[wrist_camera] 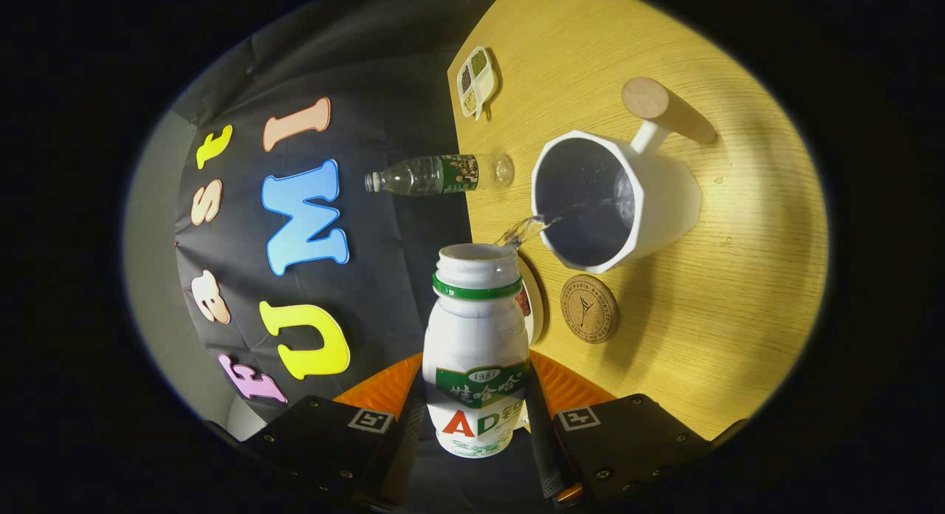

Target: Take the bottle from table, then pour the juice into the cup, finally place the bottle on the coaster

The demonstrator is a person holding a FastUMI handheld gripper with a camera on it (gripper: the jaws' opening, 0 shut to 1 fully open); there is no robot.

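Across the far side of the gripper view spreads the wooden table [738,292], seen tipped on its side because the gripper is rolled over for pouring. On it stands the white cup [664,196], a faceted mug with a round wooden handle [668,109] jutting from its side; its dark inside faces the bottle's mouth and some liquid already sits in it.

Between the fingers is the white bottle [476,351], with a green ring under its open neck and a green and red label low on its body. The gripper [476,433] is clamped on the bottle, one finger pressing each side of the lower body. A thin clear stream [528,230] leaves the bottle's lip and runs over the cup's rim into the cup.

Beyond the bottle, at the table's edge, stands a clear plastic water bottle [435,174] with a green label, well apart from the cup. Just beside the cup's base lies the round cork coaster [588,308], bare, with a stamped mark in its middle. A pale round disc [535,300] sits partly hidden behind the bottle's shoulder, near the coaster. Farther off on the table is a small white dish [476,82] with compartments of grains or spices. A few drops [720,180] lie on the wood near the cup.
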